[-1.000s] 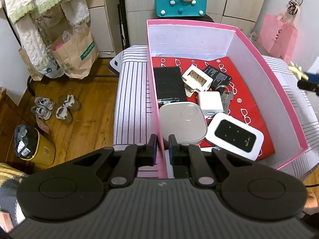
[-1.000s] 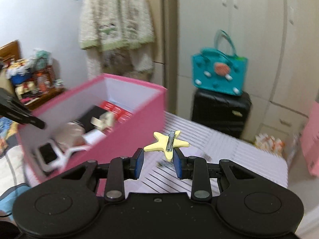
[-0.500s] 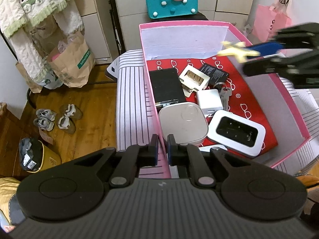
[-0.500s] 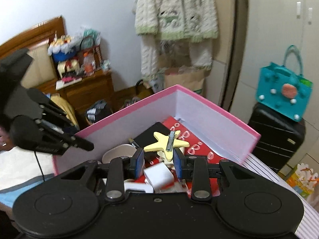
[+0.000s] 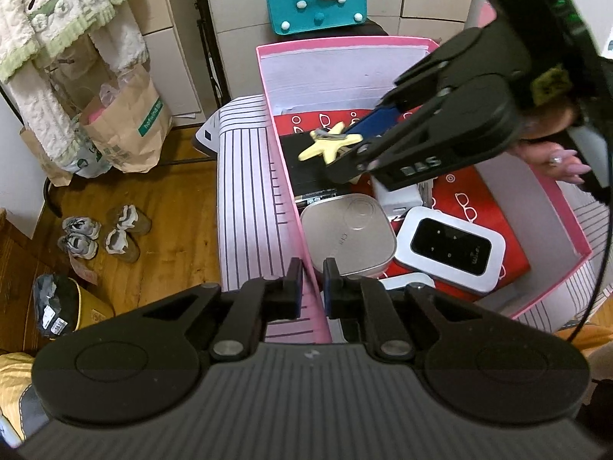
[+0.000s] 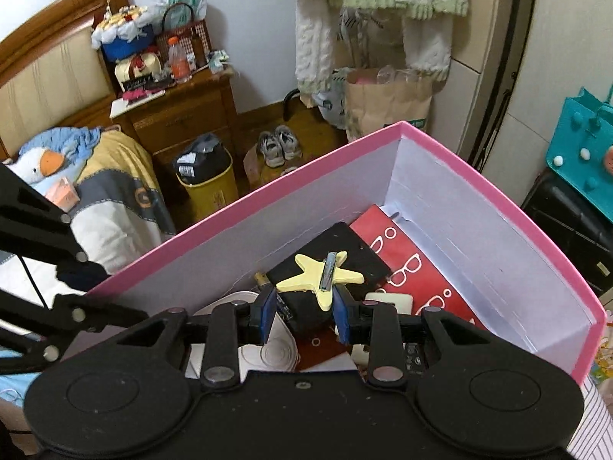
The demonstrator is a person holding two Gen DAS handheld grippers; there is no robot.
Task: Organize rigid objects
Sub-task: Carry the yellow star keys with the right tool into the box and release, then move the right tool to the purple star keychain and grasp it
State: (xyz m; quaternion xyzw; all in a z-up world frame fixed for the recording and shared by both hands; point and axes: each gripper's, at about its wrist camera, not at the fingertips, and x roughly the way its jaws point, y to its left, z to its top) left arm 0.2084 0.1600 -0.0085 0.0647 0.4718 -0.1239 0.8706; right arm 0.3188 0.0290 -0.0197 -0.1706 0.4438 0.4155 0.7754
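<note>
Two grippers: we had one in each hand, both over the pink box point(image 5: 285, 176); we read the scene from left to right
Left edge: a striped cloth point(image 5: 245, 191) lay under the box, beside its left wall
Left gripper point(image 5: 311, 285): our jaws were clenched across the box's left wall, one finger outside it and one inside; we judged this a steadying hold
Near corner of the box: a silver square case point(image 5: 350, 235) lay just inside the pinched wall; a white wifi router point(image 5: 450, 251) lay beside it to the right
Black slab point(image 6: 329, 253): it lay flat against the left wall, further back than the case
Star clip point(image 5: 329, 145): yellow, with a metal clip along its back; it hung above the black slab and looked clear of it
Right gripper point(image 6: 304, 314): our jaws were grasping the star clip by one lower point; the rest of the star stuck out ahead of the fingertips
Key relation: the clip lay straight out from the right jaws and over the slab; its metal bar ran roughly along the line of the fingers; the right hand alone was at it, the left being busy at the wall
Next move, as we judged: lower and release into the box
</note>
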